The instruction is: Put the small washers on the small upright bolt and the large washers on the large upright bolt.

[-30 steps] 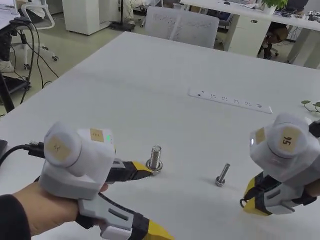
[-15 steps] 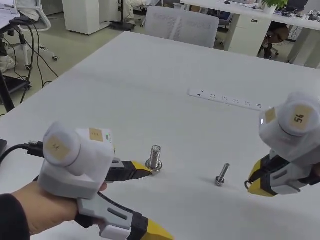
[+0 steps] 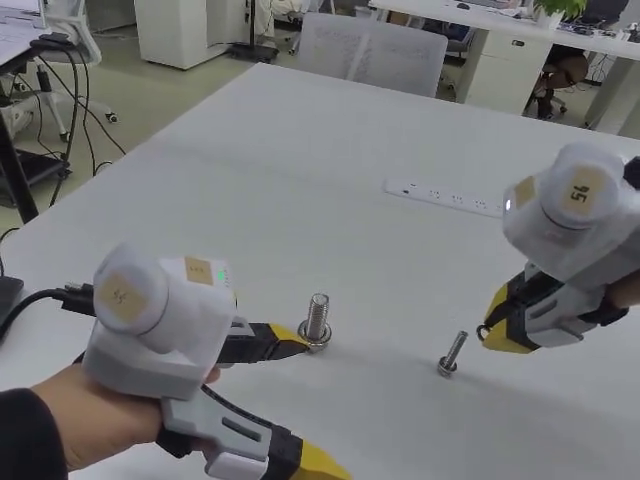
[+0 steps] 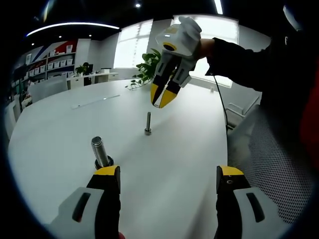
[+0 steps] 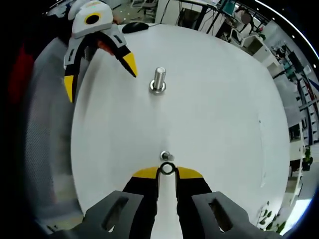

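The right gripper [image 5: 167, 172] has its yellow-tipped jaws closed on a small washer [image 5: 168, 164], held at the very tips so that the ring's hole stays clear between them. Just beyond and below those tips, the small bolt [image 3: 452, 352] stands on its head on the white table [image 3: 300, 180], threaded end up. In the right gripper view its top sits almost touching the washer's far edge. In the head view the tips hang a little above and to one side of it. The step in hand looks like threading this washer over the small bolt. To do it well, the person should level the ring and centre the hole over the bolt's tip. The ring should go down until the shank is through it before the jaws part, because a tilted release could catch on the threads or tip the slender bolt. Farther out, across the table from the right gripper, the left gripper [image 4: 168, 172] rests low with its jaws spread wide and nothing between them. One of its tips lies just beside the foot of the large bolt [image 4: 100, 152]. Whether the ring at that foot is a large washer cannot be told.
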`<state>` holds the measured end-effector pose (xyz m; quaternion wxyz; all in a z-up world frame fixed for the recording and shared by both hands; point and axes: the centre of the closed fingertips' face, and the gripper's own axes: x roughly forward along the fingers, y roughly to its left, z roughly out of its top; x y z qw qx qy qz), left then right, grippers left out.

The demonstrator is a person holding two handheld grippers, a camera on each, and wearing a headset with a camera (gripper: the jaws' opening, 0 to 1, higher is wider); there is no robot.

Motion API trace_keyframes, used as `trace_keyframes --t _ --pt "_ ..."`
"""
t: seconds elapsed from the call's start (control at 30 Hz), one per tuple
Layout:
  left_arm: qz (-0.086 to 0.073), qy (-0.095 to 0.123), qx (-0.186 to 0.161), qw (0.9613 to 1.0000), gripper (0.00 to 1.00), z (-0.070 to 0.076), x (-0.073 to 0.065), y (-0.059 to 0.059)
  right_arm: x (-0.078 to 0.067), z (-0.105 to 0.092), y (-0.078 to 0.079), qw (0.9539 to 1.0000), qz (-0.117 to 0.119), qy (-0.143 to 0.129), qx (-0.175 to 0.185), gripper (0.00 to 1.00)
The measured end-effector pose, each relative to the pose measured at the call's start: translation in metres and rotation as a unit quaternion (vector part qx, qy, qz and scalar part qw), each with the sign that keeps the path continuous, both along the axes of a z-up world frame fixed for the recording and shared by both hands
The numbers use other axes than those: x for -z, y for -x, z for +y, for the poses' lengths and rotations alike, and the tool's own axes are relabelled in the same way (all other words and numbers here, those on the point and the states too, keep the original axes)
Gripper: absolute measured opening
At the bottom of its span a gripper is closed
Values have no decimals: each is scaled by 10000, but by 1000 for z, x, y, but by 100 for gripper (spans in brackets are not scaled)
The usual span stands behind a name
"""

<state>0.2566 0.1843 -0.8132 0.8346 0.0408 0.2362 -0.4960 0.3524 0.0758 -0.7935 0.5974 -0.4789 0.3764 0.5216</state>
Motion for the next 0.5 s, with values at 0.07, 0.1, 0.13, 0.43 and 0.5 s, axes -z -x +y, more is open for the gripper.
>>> trace_keyframes --t 0.07,0.1,0.13,0.43,0.5 --pt "5 -1 3 10000 79 0 0 0 1 3 -1 10000 15 11 -45 14" --pt "10 -3 6 10000 79 0 0 0 1 4 -1 10000 15 20 -69 14" --pt "10 -7 6 10000 79 0 1 0 3 4 -3 10000 21 32 -82 14" --pt "29 1 -16 10000 78 1 2 0 11 7 -9 9998 105 99 -164 14" --pt "33 5 -20 10000 78 1 2 0 13 7 -9 9997 123 119 -163 14"
